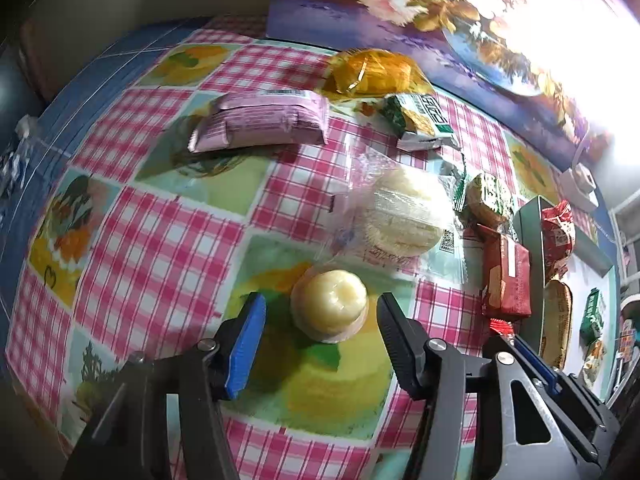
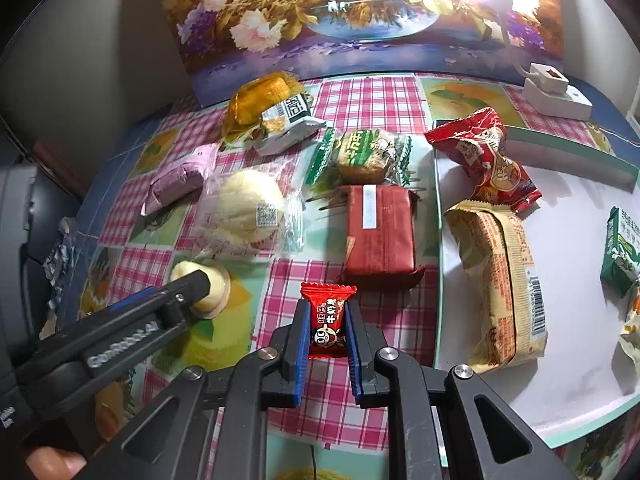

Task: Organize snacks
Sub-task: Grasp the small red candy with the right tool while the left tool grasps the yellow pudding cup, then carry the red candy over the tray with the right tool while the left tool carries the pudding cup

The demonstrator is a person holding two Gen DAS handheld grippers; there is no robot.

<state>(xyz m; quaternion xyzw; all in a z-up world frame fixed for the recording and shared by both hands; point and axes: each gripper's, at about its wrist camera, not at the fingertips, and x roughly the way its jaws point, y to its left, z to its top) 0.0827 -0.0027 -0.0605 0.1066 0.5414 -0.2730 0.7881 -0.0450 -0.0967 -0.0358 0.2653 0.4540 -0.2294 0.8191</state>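
Observation:
A pale yellow jelly cup (image 1: 328, 304) stands on the checked tablecloth between the fingers of my left gripper (image 1: 320, 322). Narrow gaps show on both sides of the cup, so the pads do not press it and the gripper is open. In the right wrist view the cup (image 2: 212, 292) is partly hidden behind a left finger. My right gripper (image 2: 327, 316) is shut on a small red wrapped candy (image 2: 328, 320), held above the cloth left of the white tray (image 2: 568, 320). The tray holds a red snack bag (image 2: 484, 160), a beige long pack (image 2: 500, 280) and a green pack (image 2: 622, 252).
Loose on the cloth lie a red flat pack (image 2: 380, 228), a green-wrapped cake (image 2: 368, 152), a round white bun in clear wrap (image 2: 248, 208), a pink pack (image 2: 176, 180), an orange pastry (image 2: 260, 96) and a white-green packet (image 2: 288, 120). A flower painting (image 2: 320, 20) backs the table; a white adapter (image 2: 556, 88) sits far right.

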